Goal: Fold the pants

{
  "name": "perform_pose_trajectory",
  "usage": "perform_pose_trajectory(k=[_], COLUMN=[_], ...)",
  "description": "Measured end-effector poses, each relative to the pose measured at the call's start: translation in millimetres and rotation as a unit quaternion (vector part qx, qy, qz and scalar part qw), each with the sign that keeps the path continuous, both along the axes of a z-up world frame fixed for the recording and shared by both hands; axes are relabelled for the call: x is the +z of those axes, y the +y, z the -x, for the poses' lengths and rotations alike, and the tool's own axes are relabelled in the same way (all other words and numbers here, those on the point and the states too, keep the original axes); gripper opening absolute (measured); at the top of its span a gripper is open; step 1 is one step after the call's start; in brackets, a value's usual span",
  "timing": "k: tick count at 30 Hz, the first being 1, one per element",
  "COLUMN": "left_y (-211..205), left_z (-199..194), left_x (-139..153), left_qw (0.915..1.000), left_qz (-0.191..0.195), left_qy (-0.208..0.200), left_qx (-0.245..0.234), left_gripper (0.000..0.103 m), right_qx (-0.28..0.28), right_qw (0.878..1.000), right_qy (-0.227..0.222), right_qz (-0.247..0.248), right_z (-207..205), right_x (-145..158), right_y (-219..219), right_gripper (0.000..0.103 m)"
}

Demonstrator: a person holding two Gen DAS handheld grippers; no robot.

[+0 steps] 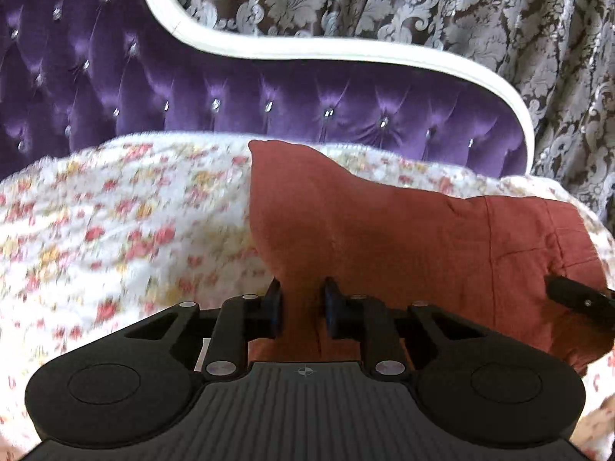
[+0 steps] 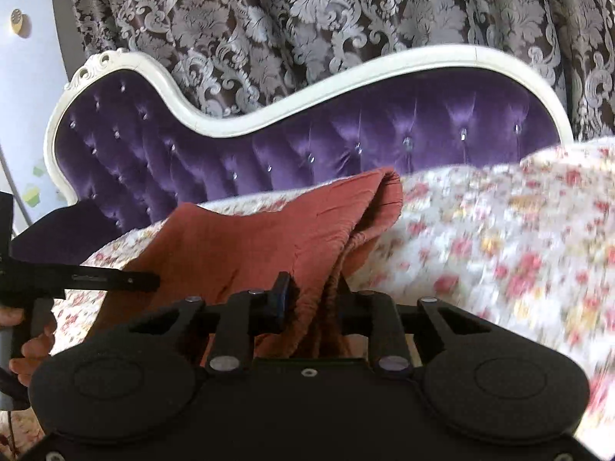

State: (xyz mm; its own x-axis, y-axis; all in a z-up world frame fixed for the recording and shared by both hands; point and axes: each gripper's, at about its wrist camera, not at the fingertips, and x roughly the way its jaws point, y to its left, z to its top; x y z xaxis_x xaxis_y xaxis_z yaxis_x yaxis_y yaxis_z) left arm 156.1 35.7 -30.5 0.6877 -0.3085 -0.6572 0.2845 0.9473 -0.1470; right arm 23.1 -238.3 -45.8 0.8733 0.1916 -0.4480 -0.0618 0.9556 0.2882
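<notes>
Blurred floral bedspread (image 1: 115, 211), left tongs (image 1: 301, 303) and right tongs (image 2: 311, 299) clamped on rust pants (image 1: 384, 230), right fingertip hidden.

No readable txt, labels, brands or nos. in either wrist view.

Both grippers are matte black w/ two round disc housings at the base corners, angled link arms pinned by silver-capped pivots, and blue-edged finger pads: left gripper (image 1: 301, 305), right gripper (image 2: 309, 301). Left unit's centre plate is ribbed grey w/ a small compass-style crosshair mark; right unit's plate is plain black w/ one small ring screw in the middle. Bare skin of the person's left hand (image 2: 27, 345) shows at the right-wrist view's left edge.
</notes>
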Motion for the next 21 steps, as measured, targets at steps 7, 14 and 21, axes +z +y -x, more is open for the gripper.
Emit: perform_pose_trajectory(k=[7, 14, 21], left_y=[-22, -26, -15], left_z=[-40, -33, 14], left_x=[-51, -58, -28], left_qw=[0.9966, 0.9968, 0.9965], left_qz=[-0.016, -0.051, -0.074], left_qy=[0.080, 0.061, -0.001], left_qx=[0.004, 0.007, 0.039], left_gripper=[0.031, 0.040, 0.041], right_qx=[-0.024, -0.036, -0.065], right_qw=[0.996, 0.994, 0.995], right_qy=[0.086, 0.101, 0.007], right_qz=[0.016, -0.008, 0.081], right_z=[-49, -50, 1], right_x=[-45, -62, -17], right_y=[-31, -41, -2], right_gripper=[0.036, 0.044, 0.050])
